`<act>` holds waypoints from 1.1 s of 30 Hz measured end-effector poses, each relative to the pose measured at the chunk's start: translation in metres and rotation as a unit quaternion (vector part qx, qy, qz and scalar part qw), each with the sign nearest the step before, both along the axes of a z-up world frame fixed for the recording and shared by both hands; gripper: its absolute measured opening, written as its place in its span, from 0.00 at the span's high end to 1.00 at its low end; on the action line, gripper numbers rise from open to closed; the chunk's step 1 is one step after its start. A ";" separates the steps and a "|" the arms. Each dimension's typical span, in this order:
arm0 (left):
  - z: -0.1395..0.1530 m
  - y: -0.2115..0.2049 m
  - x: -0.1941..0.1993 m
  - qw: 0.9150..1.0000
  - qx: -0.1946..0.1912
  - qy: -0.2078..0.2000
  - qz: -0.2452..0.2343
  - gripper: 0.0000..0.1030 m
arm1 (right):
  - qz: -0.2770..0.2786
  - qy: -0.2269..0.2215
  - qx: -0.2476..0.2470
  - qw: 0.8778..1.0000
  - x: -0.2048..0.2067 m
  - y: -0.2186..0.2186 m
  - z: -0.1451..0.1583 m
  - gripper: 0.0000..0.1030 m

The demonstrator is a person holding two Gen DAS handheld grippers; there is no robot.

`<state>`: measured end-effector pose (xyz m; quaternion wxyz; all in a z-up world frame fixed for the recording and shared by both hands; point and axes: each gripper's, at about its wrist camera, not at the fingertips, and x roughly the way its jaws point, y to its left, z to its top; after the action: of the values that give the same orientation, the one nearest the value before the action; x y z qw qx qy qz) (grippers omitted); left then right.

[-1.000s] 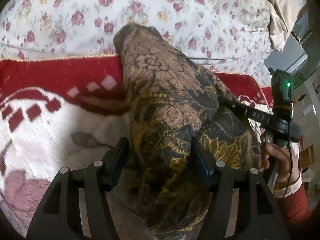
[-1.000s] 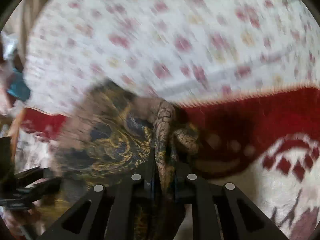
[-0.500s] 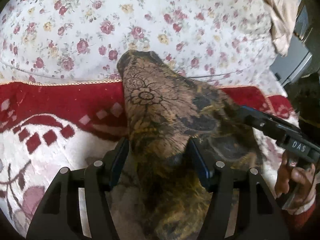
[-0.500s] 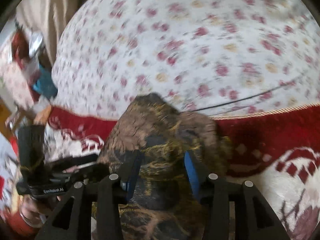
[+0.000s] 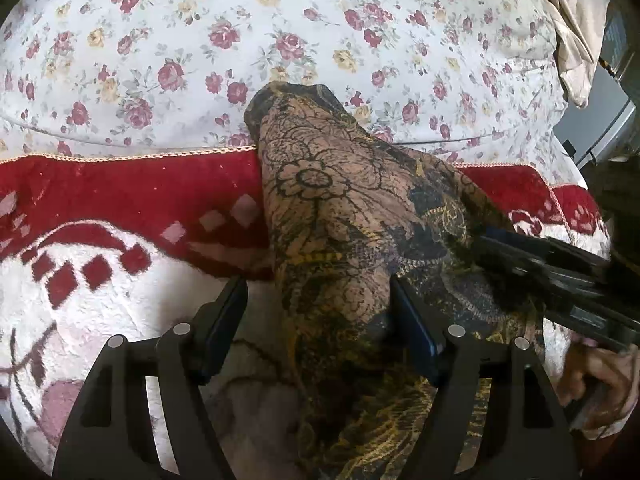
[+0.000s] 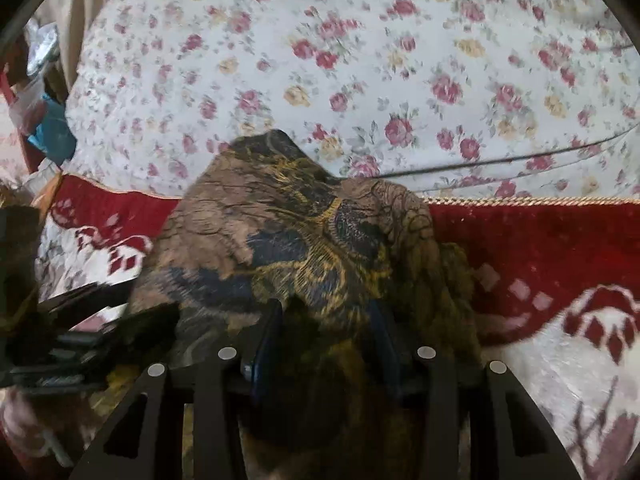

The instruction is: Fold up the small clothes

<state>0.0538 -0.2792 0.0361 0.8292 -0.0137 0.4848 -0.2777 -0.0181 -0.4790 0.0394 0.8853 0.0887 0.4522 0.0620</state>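
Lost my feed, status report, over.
Left gripper and right gripper open, straddling the brown patterned garment. Garment bunched on red-and-white blanket. Nothing blocking.

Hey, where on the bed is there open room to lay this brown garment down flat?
The floral sheet beyond the gold-trimmed edge of the red and white blanket lies bare, apart from a thin dark cord. The white part of the blanket left of the left gripper is also free. It is crowded around the garment, where the right gripper works.
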 end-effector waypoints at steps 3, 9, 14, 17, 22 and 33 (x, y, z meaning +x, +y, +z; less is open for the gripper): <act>0.000 0.001 -0.001 1.000 -0.001 0.002 0.002 0.28 | 0.003 -0.016 0.001 1.000 -0.024 0.002 0.015 0.56; -0.003 0.002 -0.002 1.000 -0.011 0.008 0.005 0.28 | 0.003 -0.007 -0.029 1.000 -0.045 0.009 -0.002 0.53; -0.005 0.013 0.000 0.997 -0.053 0.064 -0.002 0.28 | 0.012 0.008 -0.003 1.000 -0.049 0.001 -0.016 0.52; -0.004 0.021 0.002 0.993 -0.089 0.082 -0.004 0.28 | -0.026 -0.025 0.062 0.997 -0.054 -0.029 -0.003 0.26; -0.013 0.019 0.011 0.982 -0.142 0.124 -0.002 0.28 | -0.080 -0.016 0.126 0.989 -0.037 -0.068 -0.021 0.00; -0.010 0.013 0.009 0.982 -0.152 0.113 -0.023 0.64 | -0.036 -0.026 0.159 0.986 -0.008 -0.038 -0.030 0.64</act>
<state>0.0627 -0.2665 0.0256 0.7505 -0.1599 0.5279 -0.3640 -0.0262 -0.5167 0.0095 0.8728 0.2432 0.4103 0.1038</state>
